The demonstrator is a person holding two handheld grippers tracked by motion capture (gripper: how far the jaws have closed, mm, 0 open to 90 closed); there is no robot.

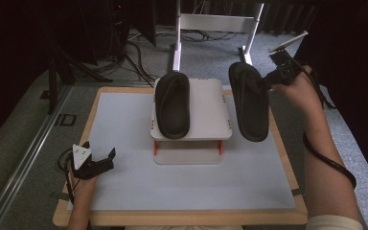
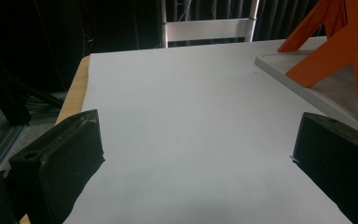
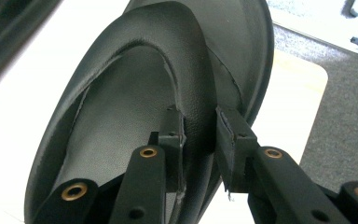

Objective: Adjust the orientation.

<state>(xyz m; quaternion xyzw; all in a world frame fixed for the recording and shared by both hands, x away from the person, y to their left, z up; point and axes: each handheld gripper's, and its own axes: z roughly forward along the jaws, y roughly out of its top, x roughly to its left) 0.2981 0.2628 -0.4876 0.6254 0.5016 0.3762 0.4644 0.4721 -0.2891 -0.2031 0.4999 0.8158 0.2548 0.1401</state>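
High view: white rack (image 1: 206, 103) as landmark, set mid-table on the pale mat (image 1: 124, 124). One black slipper (image 1: 172, 103) already flat on the rack's left half, toe toward the far edge. Second black slipper (image 1: 249, 100) hanging in the air just off the rack's right edge, clear of the mat, toe end lowest and nearest the person. Right gripper (image 1: 272, 79) up beyond the rack's far right corner, pinching that slipper at the strap.

Right gripper view: both black jaws clamped on the slipper's strap (image 3: 198, 93), one pad inside the strap, one outside; sole (image 3: 107, 126) dangling beneath, mat and grey floor behind. Grip looks firm, no slack between pads and strap.

Left gripper (image 1: 98, 160) well to the near left of the rack, low by the mat's edge, jaws spread apart, nothing between them. Left gripper view: bare mat between the two pads (image 2: 72, 158), rack's orange leg (image 2: 335, 51) off to one side.

Step in hand, by judgement: carry of the second slipper toward the rack's free right half. Next move calls for: shift sideways over that free half, level the sole, line it up alongside the first slipper, lower until flat, then release. Risk: swinging toe clipping the rack's edge or nudging the first slipper.
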